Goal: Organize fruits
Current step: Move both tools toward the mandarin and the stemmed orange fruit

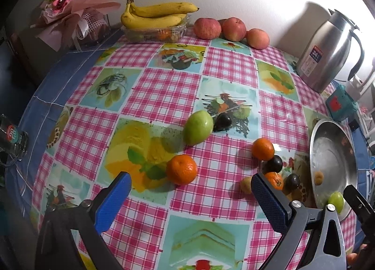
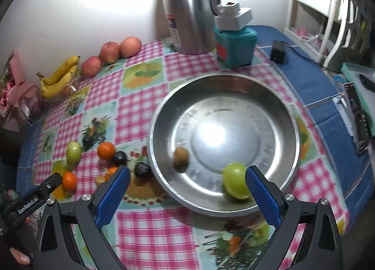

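Right gripper (image 2: 188,184) gaping wide, gripping nothing, green fruit (image 2: 235,183) lying in steel bowl (image 2: 225,82); left gripper (image 1: 191,190) gaping empty, lining up on orange (image 1: 181,169).

Domestic dining setting. Table carries a checked, fruit-print oilcloth (image 1: 164,96). At 11 o'clock: bananas (image 1: 154,16) and wrapped bouquet (image 1: 70,5). At 2 o'clock: steel thermos jug (image 1: 328,52). White shelving (image 2: 328,24) stands beyond.

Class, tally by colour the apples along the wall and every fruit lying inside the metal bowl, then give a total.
Red: 3, the round red apples by the wall
Green: 1, the round green fruit in the shiny steel bowl
Brown: 1, the small brown fruit in the bowl
Total: 5
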{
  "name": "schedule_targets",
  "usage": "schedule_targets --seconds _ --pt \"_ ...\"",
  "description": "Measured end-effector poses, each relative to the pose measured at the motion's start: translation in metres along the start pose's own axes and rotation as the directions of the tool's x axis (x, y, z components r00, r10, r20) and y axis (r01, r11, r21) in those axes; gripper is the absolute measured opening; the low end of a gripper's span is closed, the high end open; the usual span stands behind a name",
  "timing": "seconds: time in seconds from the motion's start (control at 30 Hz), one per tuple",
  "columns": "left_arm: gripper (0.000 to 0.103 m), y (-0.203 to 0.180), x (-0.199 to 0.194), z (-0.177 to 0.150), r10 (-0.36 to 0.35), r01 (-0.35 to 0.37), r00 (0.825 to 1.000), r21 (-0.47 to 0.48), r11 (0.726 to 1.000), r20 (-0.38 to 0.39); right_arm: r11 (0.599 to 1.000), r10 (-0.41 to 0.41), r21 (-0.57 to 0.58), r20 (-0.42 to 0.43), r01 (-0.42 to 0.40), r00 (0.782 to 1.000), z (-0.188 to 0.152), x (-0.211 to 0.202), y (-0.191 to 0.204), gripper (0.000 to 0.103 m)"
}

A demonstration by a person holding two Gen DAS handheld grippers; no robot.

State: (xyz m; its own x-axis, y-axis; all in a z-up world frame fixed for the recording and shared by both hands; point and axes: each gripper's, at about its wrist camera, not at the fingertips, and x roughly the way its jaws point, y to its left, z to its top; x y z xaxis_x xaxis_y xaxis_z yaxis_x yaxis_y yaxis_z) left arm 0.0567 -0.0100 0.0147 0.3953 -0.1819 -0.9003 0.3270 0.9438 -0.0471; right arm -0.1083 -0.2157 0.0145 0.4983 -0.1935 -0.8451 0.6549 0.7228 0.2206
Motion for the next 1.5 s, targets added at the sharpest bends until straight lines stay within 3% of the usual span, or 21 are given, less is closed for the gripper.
schedule_targets --seconds 0.37,0.7,0.87,1.0,1.37,1.4,1.5 --pt "0.103 0.022 0.005 0.005 -0.005 0.004 1.0 -0.032 0.999 -0.023 0.991 0.125 -0.033 -0.04 -0.127 0.991 -0.003 0.012 0.033 0.098" --pt "0.103 0.045 0.006 0.01 0.014 -0.015 1.0 -0.103 0.995 -0.011 0.969 0.181 -0.171 -0.01 -0.18 0.983 -0.004 0.011 0.081 0.098" --pt "0.103 0.047 0.009 0.011 0.02 -0.021 1.0 -0.111 0.994 -0.007 0.958 0.175 -0.232 0.0 -0.17 0.985 -0.008 0.013 0.095 0.098" --pt "0.103 0.045 0.012 0.013 0.005 -0.006 1.0 -0.113 0.994 -0.003 0.966 0.113 -0.239 0.035 -0.101 0.993 -0.009 0.015 0.096 0.098" --pt "0.103 0.03 0.03 0.013 0.087 -0.088 0.996 -0.029 0.996 -0.027 0.967 0.143 -0.215 -0.003 -0.14 0.99 -0.006 0.027 0.09 0.098" --pt "0.103 0.029 0.031 0.013 0.087 -0.088 0.996 -0.023 0.996 -0.025 0.966 0.13 -0.224 0.004 -0.126 0.991 -0.006 0.027 0.091 0.098" --pt "0.103 0.026 0.03 0.014 0.095 -0.095 0.995 -0.009 0.995 -0.016 0.942 0.018 -0.334 0.099 0.016 0.995 -0.008 0.019 0.105 0.098"
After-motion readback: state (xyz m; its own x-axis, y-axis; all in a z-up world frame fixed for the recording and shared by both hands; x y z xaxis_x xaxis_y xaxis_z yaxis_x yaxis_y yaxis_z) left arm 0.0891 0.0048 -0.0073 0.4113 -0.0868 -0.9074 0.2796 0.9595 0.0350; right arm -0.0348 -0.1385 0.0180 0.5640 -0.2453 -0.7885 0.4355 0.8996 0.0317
